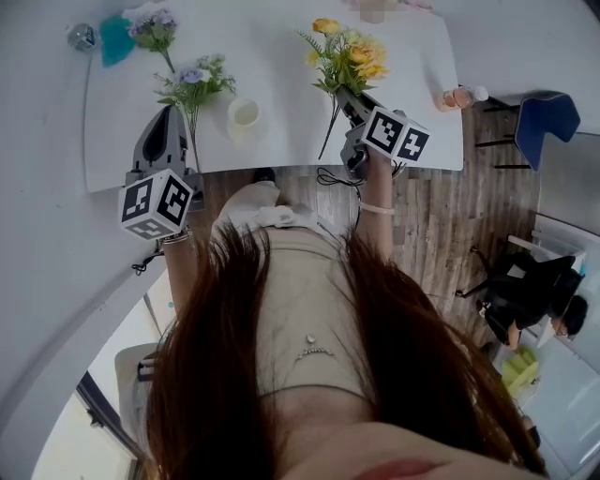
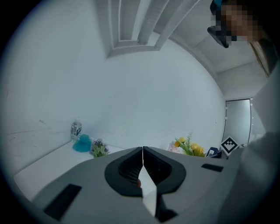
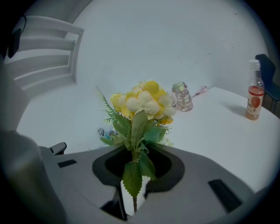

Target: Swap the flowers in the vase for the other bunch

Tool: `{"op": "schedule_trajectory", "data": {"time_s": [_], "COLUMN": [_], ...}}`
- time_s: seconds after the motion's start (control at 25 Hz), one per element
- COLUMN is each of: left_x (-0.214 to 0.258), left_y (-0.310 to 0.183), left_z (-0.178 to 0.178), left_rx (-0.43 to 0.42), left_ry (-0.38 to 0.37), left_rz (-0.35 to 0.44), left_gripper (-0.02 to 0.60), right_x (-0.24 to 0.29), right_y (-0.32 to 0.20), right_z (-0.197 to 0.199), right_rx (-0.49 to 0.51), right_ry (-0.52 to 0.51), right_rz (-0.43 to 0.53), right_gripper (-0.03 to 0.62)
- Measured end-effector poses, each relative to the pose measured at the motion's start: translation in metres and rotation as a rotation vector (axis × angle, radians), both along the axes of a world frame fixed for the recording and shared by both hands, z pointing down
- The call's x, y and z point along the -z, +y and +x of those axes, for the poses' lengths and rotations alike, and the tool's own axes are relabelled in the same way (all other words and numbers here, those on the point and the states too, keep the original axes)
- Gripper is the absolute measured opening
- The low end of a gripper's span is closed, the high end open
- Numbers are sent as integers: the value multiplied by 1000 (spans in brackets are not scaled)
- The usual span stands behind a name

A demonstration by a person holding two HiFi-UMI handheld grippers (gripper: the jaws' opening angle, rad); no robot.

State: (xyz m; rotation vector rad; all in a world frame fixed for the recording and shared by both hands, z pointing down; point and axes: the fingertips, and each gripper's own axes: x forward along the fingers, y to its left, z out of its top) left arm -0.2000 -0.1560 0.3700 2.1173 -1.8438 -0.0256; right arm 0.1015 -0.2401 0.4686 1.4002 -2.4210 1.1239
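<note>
My right gripper [image 1: 349,99] [image 3: 133,192] is shut on the stem of the yellow flower bunch [image 1: 349,56] [image 3: 142,103], holding it up over the white table [image 1: 281,150]; the stem's end hangs below the jaws. A small white vase [image 1: 244,113] stands on the table between the grippers and looks empty. A purple flower bunch [image 1: 192,82] lies left of the vase, its stem running beside my left gripper [image 1: 167,131] [image 2: 143,175]. That gripper's jaws are shut with no flower between them. A second purple bunch [image 1: 154,26] [image 2: 99,149] lies at the far left.
A teal object [image 1: 114,39] [image 2: 81,143] and a small bottle [image 1: 82,37] sit at the table's far left corner. A bottle of orange liquid [image 1: 459,96] [image 3: 253,94] and a glass jar [image 3: 183,97] stand on the right side. A blue chair [image 1: 544,117] and a seated person [image 1: 525,300] are beyond the table's right edge.
</note>
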Motion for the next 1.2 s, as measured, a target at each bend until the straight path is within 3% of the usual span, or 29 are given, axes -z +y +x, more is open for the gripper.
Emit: {"op": "schedule_trajectory", "data": {"time_s": [1.2], "left_x": [21], "left_y": [14], "left_z": [-2], "left_rx": [-20], "left_ry": [37], "left_rz": [35], "left_gripper": [8], "right_x": [108], "right_y": [-3], "right_z": [-22], "right_rx": [3], "right_ry": [-349], "right_rz": [249], "right_gripper": [106]}}
